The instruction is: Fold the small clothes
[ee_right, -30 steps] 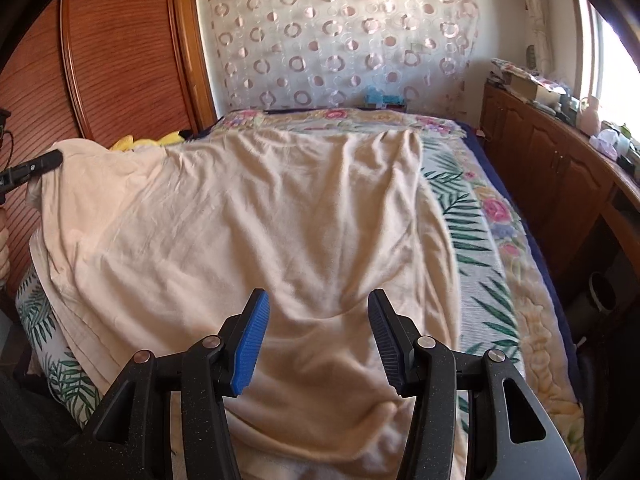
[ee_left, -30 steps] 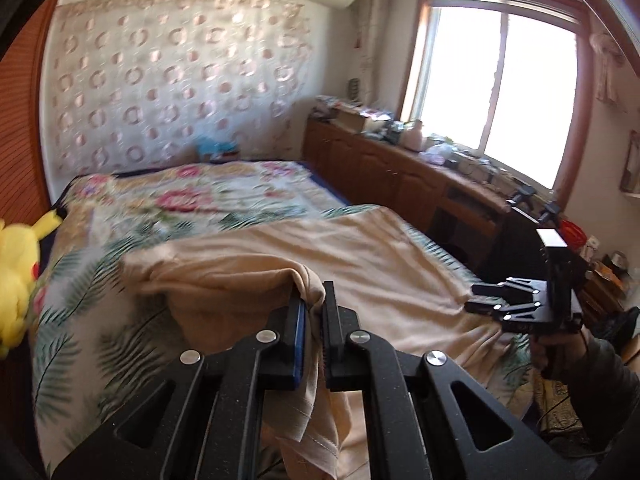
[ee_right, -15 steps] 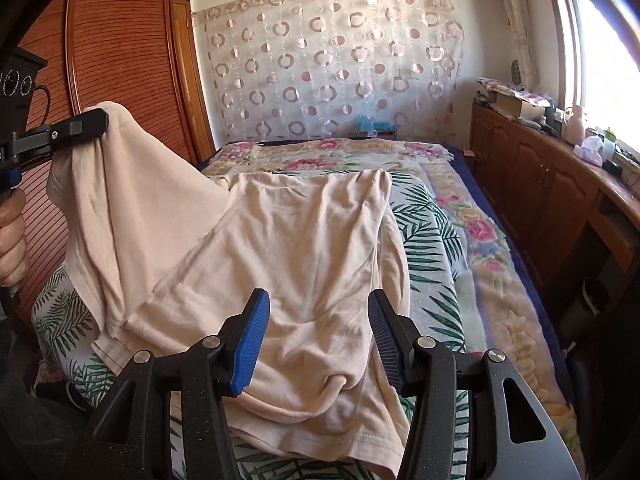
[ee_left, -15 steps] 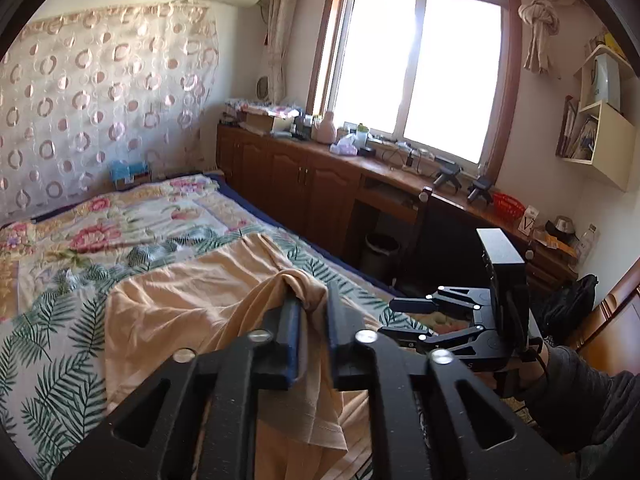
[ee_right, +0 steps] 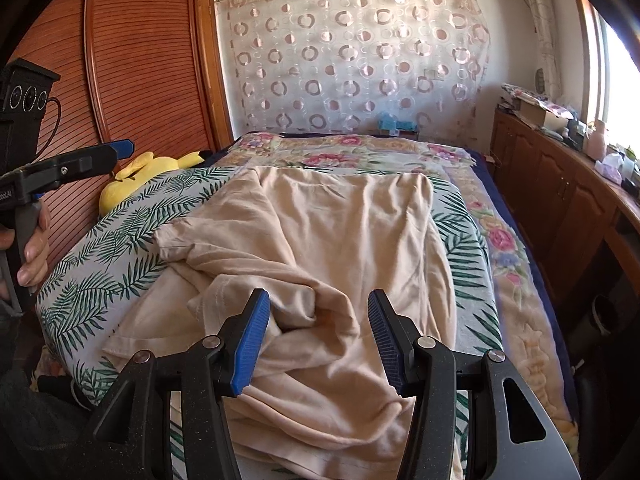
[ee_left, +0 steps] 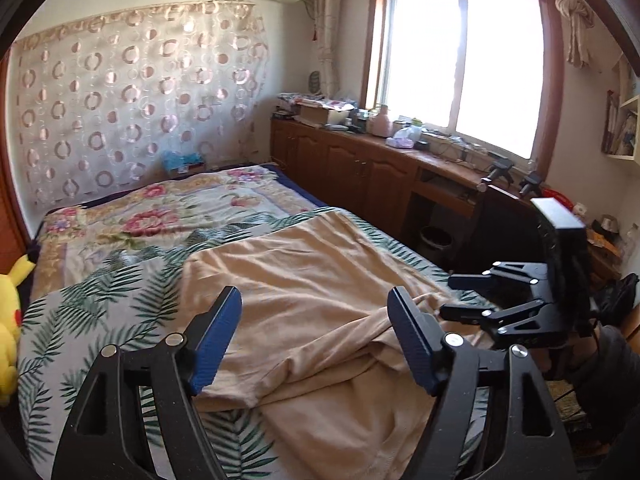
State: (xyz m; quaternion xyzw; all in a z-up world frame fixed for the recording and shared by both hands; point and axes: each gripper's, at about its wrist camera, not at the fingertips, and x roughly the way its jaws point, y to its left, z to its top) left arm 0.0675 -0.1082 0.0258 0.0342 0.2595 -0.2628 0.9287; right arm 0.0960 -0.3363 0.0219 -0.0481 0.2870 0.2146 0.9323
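Fingers (ee_left: 216, 332) of the left gripper (ee_left: 314, 334) are spread wide, empty, above the beige shirt (ee_right: 328, 232) lying rumpled on the bed (ee_right: 112, 240); the right gripper (ee_right: 316, 336), equally spread, straddles its bunched near fold.

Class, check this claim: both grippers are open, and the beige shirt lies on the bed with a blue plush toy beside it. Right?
Not quite: the toy is yellow, as the right wrist view shows. The left gripper, the right gripper, the shirt and the bed are as stated.
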